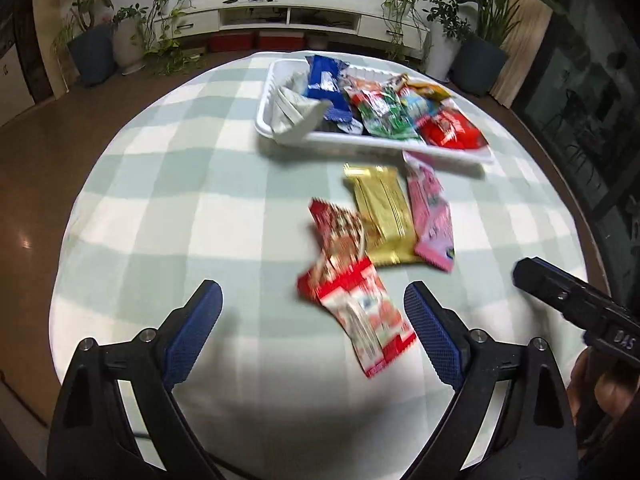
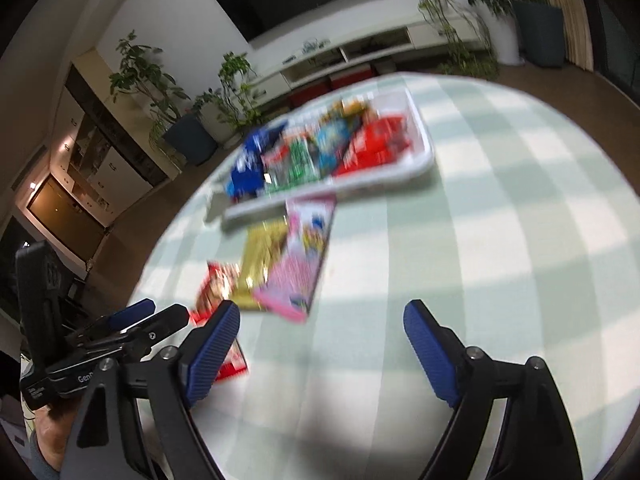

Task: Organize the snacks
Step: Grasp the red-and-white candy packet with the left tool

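A white tray (image 1: 280, 136) at the table's far side holds several snack packs; it also shows in the right wrist view (image 2: 424, 160). In front of it lie loose packs: a gold pack (image 1: 384, 212), a pink pack (image 1: 432, 216), a red pack (image 1: 340, 232) and a red-and-white pack (image 1: 364, 316). The gold pack (image 2: 264, 264) and pink pack (image 2: 300, 264) show blurred in the right wrist view. My left gripper (image 1: 314, 320) is open and empty, with the red-and-white pack between its fingers. My right gripper (image 2: 322, 336) is open and empty over the cloth.
The round table carries a green-and-white checked cloth (image 1: 180, 208). The right gripper's body (image 1: 580, 304) shows at the left view's right edge. The left gripper (image 2: 132, 320) sits at the right view's lower left. Potted plants and a TV cabinet stand behind.
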Demonstrator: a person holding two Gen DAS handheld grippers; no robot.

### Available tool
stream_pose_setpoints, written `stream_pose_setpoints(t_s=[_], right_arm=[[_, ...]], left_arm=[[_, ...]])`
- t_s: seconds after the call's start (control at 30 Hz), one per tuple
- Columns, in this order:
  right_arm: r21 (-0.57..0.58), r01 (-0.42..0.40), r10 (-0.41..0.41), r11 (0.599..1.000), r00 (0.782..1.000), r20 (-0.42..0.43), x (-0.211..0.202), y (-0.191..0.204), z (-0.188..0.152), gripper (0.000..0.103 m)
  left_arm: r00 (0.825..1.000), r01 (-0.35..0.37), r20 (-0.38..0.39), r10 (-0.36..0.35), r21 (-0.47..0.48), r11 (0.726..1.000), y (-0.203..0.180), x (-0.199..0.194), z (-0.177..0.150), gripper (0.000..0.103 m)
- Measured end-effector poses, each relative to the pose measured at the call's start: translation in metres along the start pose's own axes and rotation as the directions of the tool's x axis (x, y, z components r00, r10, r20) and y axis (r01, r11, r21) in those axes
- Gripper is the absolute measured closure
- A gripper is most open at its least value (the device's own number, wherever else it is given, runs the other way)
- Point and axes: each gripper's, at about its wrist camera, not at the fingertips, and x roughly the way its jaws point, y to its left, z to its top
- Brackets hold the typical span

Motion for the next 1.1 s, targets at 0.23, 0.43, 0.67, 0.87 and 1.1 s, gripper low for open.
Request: stream_pose_setpoints(t_s=[0.23, 0.43, 0.67, 0.87, 1.1], right_arm=[[-0.048, 0.034, -0.033, 0.998, 0.999, 0.025, 0.001, 0.006, -0.01, 0.017], [-0.042, 0.04, -0.039, 0.998, 0.999, 0.02, 0.005, 0.002, -0.012, 0.017], [-0.05, 0.044, -0.043, 0.998, 0.999, 0.02, 0.007, 0.001, -0.016, 0.017], [-0.061, 0.05, -0.048, 0.997, 0.999, 0.023, 0.007, 0.003, -0.017, 0.017], [-0.074, 0.054, -0.053, 0.996, 0.999, 0.014, 0.009, 0.005, -0.019, 0.017]], left_arm=[[0.996, -0.081, -0.033, 0.082, 0.034, 0.996, -0.026, 0.016, -0.004, 0.011], [0.989, -0.124, -0.081, 0.127, 0.038, 0.992, -0.031, 0.047, 0.001, 0.011], [0.992, -0.104, -0.067, 0.106, 0.035, 0.994, -0.021, 0.045, 0.003, 0.05], [0.991, -0.103, -0.079, 0.107, 0.045, 0.994, -0.016, 0.04, 0.0, 0.052], [0.992, -0.1, -0.064, 0.105, 0.072, 0.992, -0.016, 0.036, -0.007, 0.053]])
